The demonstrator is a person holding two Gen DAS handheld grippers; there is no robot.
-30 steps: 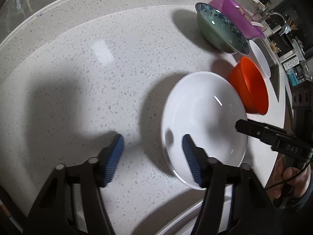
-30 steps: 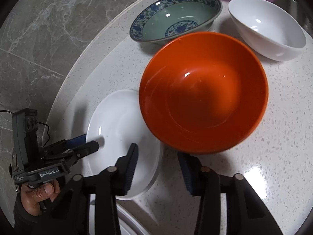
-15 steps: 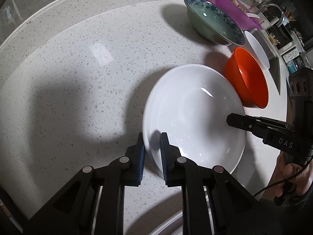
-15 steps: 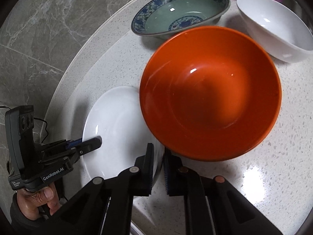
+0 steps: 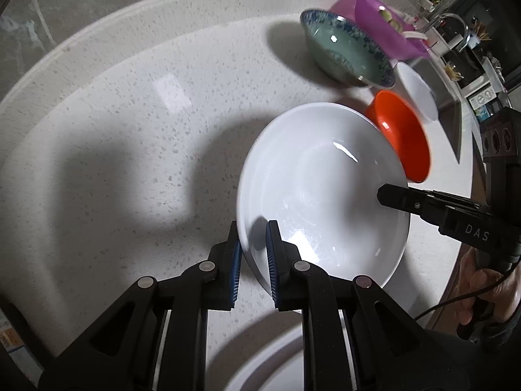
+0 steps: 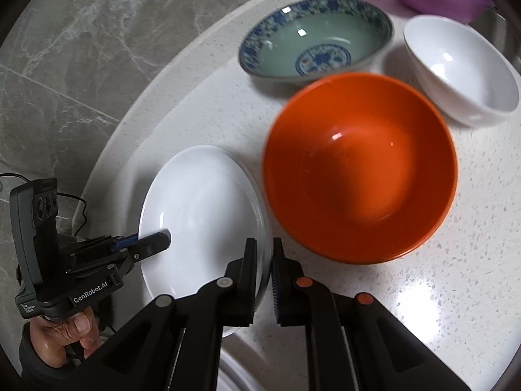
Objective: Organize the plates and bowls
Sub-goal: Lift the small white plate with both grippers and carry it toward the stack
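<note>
Left gripper [image 5: 253, 254] clenching near rim of white plate [image 5: 322, 195]; right gripper [image 6: 263, 277] clamping its opposite rim. Plate sitting on speckled counter [image 5: 130, 130], orange bowl [image 6: 358, 166] just right, patterned bowl [image 6: 312, 39] and white bowl [image 6: 462, 68] farther. Two-handed pickup underway; next needs a level lift toward a stack.

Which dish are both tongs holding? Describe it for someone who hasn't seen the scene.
On the speckled white counter, beside the orange bowl, sits a shallow white plate. Unlike the deeper white bowl, it is wide, flat, and pinched at opposite rims.
</note>
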